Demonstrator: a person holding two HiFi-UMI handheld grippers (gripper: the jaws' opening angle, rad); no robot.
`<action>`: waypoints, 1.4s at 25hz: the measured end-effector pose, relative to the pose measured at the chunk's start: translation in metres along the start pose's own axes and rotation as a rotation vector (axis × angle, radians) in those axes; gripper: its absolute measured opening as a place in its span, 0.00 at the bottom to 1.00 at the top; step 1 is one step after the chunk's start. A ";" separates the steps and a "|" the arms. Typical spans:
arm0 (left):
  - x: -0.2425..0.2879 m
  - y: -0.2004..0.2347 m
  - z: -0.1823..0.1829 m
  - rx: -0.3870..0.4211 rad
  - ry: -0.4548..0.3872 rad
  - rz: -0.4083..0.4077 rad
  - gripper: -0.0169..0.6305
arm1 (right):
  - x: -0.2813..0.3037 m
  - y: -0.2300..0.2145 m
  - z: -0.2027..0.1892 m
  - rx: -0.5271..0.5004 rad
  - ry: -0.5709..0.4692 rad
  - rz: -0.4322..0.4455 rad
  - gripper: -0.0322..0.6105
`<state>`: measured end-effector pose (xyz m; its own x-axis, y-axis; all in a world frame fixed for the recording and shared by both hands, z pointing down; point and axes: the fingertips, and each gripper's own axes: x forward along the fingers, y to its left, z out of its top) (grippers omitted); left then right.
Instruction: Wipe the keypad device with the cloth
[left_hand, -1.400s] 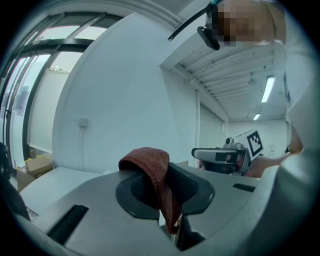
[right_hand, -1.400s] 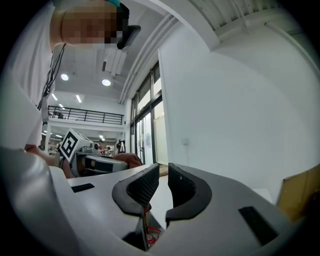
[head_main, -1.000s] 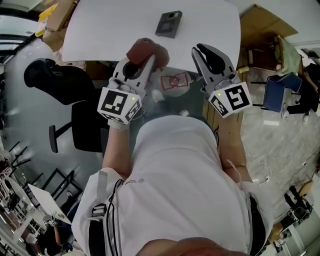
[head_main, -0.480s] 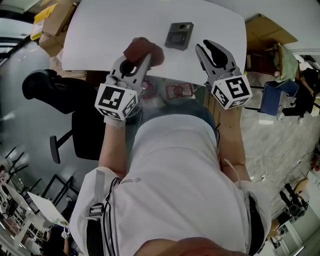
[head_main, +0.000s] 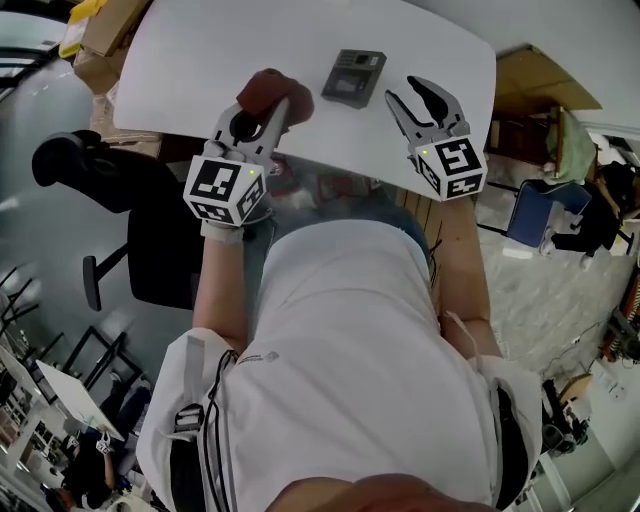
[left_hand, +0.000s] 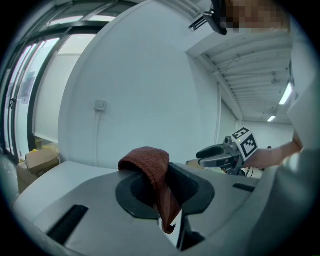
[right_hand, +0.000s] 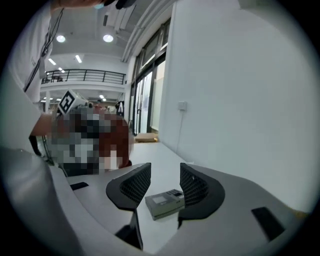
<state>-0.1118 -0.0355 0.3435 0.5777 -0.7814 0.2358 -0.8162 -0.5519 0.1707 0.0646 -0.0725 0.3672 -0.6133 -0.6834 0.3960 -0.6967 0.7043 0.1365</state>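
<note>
The keypad device lies flat on the white table. Left of the device, the left tongs are clamped on a reddish-brown cloth that bunches over their tips. Right of the device, the right tongs stand parted, having just been opening. They grip nothing, and the device lies just beyond their gap.

Three viewpoints over one white table.
The head view looks steeply down past the person's torso, with the table at its far edge. Both gripper views sit low and face the far wall. The head view shares the keypad device with the right gripper view, where it lies close ahead, and the cloth with the left gripper view.
</note>
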 end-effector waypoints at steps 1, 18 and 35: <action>0.005 0.001 -0.002 -0.015 0.005 0.013 0.11 | 0.004 -0.002 -0.009 -0.036 0.030 0.020 0.30; 0.107 0.033 -0.091 -0.040 0.240 0.082 0.11 | 0.082 0.012 -0.142 -0.748 0.351 0.333 0.37; 0.193 0.047 -0.171 -0.117 0.407 -0.063 0.11 | 0.116 0.028 -0.175 -0.917 0.401 0.420 0.37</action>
<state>-0.0380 -0.1626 0.5607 0.6000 -0.5558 0.5754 -0.7868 -0.5401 0.2986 0.0391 -0.0984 0.5755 -0.4557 -0.3594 0.8143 0.1859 0.8562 0.4820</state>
